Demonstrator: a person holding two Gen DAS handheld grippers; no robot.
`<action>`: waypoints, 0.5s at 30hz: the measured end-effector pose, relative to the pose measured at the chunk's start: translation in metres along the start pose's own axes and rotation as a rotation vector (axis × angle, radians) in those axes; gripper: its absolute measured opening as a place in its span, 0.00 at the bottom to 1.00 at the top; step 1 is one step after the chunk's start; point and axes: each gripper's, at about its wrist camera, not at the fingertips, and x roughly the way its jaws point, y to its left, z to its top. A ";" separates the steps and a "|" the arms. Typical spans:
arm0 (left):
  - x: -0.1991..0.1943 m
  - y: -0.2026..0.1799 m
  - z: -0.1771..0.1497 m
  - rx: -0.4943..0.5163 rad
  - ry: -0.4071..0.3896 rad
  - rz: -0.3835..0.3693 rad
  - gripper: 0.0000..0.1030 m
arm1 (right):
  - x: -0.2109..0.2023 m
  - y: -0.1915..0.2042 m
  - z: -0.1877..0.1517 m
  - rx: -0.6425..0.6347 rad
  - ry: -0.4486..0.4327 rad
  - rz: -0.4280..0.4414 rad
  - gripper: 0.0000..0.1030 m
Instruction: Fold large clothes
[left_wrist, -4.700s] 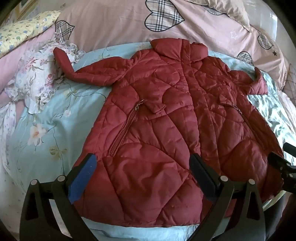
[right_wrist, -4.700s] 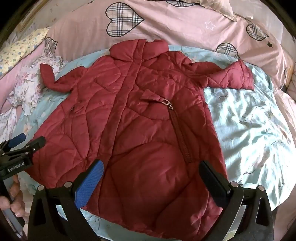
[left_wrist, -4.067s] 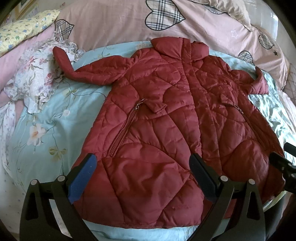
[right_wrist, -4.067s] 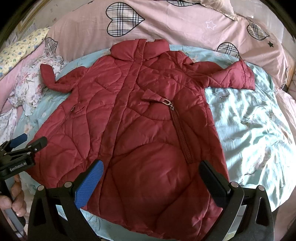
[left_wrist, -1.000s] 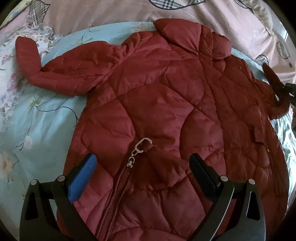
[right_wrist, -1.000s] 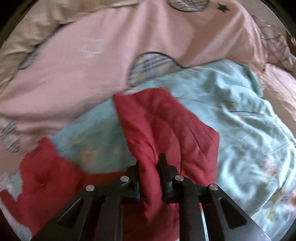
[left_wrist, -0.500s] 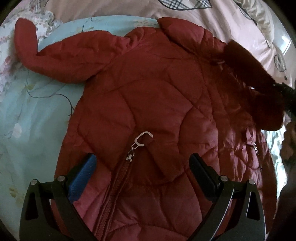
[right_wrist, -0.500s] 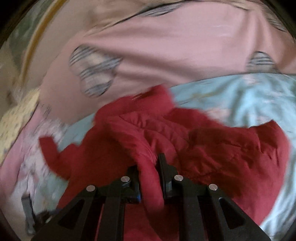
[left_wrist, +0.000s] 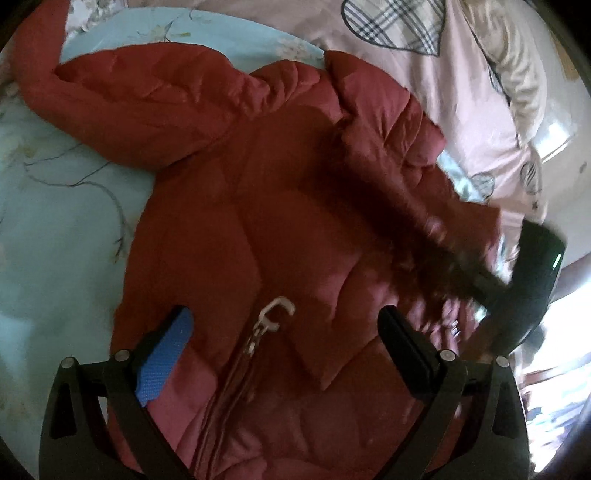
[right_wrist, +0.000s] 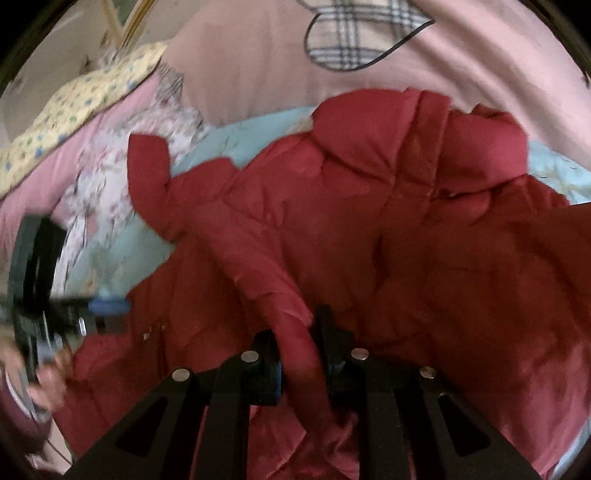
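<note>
A dark red quilted jacket (left_wrist: 280, 229) lies front up on a light blue floral sheet (left_wrist: 55, 229). Its left sleeve (left_wrist: 122, 107) stretches out to the side. My left gripper (left_wrist: 282, 345) is open and empty, hovering above the jacket's chest near a silver zipper pull (left_wrist: 275, 312). My right gripper (right_wrist: 297, 339) is shut on the jacket's right sleeve (right_wrist: 291, 325) and holds it over the jacket's body (right_wrist: 424, 240). That sleeve crosses the jacket in the left wrist view (left_wrist: 417, 210), blurred. The right gripper's body (left_wrist: 532, 280) shows at the right edge.
A pink duvet with plaid hearts (left_wrist: 417, 44) lies beyond the collar. A yellow patterned pillow (right_wrist: 74, 107) and white floral fabric (right_wrist: 110, 162) lie at the far left. The left gripper (right_wrist: 40, 295) and a hand show blurred in the right wrist view.
My right gripper has swung the gripped right sleeve further leftward over the jacket's body. My left gripper has moved closer to the jacket's chest and collar, still open.
</note>
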 end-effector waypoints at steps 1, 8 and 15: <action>0.002 0.001 0.009 -0.012 0.011 -0.027 0.98 | 0.001 0.000 -0.001 -0.010 0.006 0.001 0.19; 0.034 -0.033 0.079 0.029 0.058 -0.112 0.98 | 0.001 0.001 -0.005 -0.039 0.007 0.000 0.20; 0.092 -0.056 0.106 0.112 0.157 -0.113 0.38 | 0.004 0.007 -0.002 -0.019 0.007 0.008 0.29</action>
